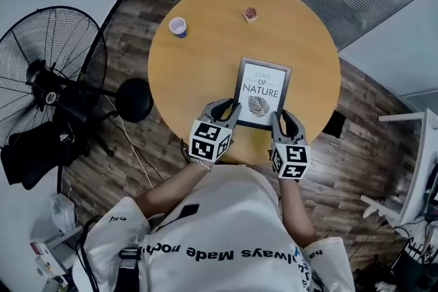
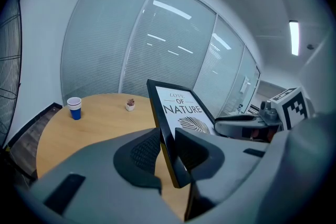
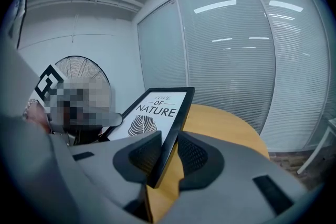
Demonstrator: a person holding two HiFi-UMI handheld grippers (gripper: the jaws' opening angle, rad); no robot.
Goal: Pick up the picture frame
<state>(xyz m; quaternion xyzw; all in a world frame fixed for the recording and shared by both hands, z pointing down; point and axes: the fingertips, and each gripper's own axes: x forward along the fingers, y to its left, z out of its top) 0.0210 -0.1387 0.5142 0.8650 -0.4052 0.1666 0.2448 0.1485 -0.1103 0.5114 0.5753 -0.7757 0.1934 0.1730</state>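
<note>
1. At the far left, a large black fan (image 1: 51, 78) stands on the wood floor (image 1: 147, 147), well apart from the round wooden surface (image 1: 198, 72).
2. On the left part of the surface, toward its far edge, a blue cup (image 1: 178, 27) with a white rim stands upright. The left gripper view shows it (image 2: 74, 108) to the left of the frame.
3. A small pot (image 1: 250, 14) holding a brownish plant sits further right, near the far edge. It is apart from the cup and beyond the frame.
4. The left claw (image 1: 230, 109) is clamped on the near left corner of the picture frame (image 1: 262, 92). In its own view the left claw (image 2: 167, 147) has one jaw pressed on the front of the black border and the other on the back.
5. The picture frame is over the near middle of the surface, in front of the person (image 1: 226, 236). It is black-edged, with a white print reading "LOVE OF NATURE" above a leaf. Both gripper views show it (image 2: 181, 107) tilted, with the far edge raised. I cannot tell whether the near edge touches the wood.
6. The right claw (image 1: 284, 121) is clamped on the near right corner. In its own view the right claw (image 3: 167, 152) has its jaws closed on either side of the frame's edge (image 3: 152, 113).
7. Frosted glass walls (image 3: 236, 60) stand behind the surface.
</note>
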